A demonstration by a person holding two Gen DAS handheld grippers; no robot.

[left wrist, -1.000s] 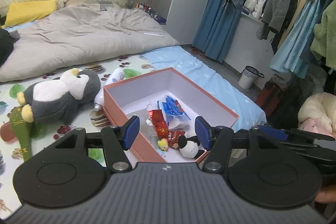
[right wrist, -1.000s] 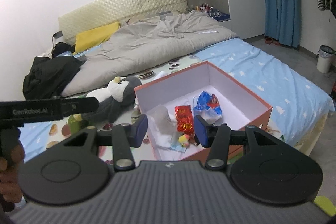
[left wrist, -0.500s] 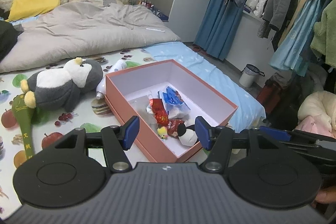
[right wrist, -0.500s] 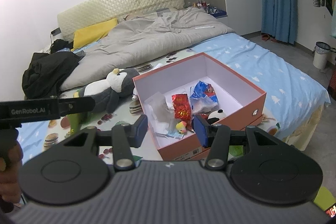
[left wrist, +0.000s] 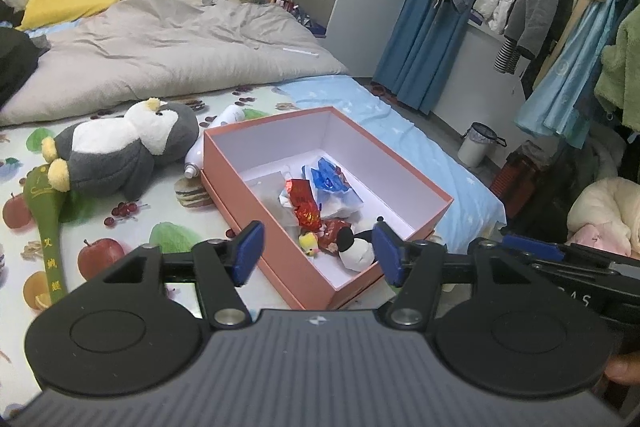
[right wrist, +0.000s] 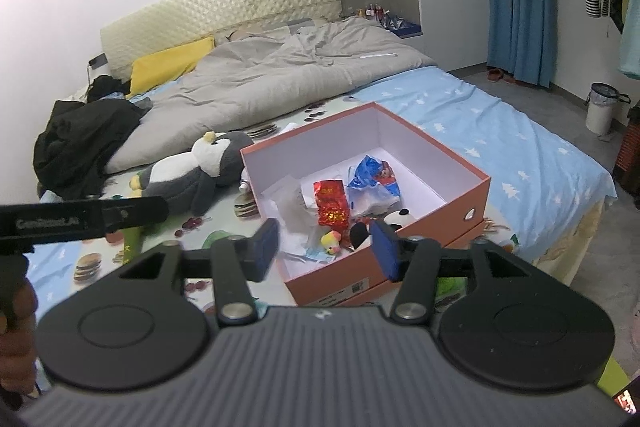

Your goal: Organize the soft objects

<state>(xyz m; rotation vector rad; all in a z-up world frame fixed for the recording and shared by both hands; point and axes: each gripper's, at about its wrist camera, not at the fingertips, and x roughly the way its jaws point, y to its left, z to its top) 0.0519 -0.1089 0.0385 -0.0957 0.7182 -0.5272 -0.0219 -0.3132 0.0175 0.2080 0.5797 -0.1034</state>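
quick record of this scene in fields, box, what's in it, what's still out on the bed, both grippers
box: open orange box on the bed
in box: small panda plush, tiny yellow chick toy, red packet, blue wrapper
outside box: big penguin plush lying beside its far left wall; green toy near the penguin's feet
left gripper: jaws just opened wider, nothing between them
right gripper: jaws just opened wider, nothing between them

Bed (left wrist: 132, 227) with penguin plush (left wrist: 120, 151), orange box (left wrist: 276, 259), grey duvet (left wrist: 160, 55)
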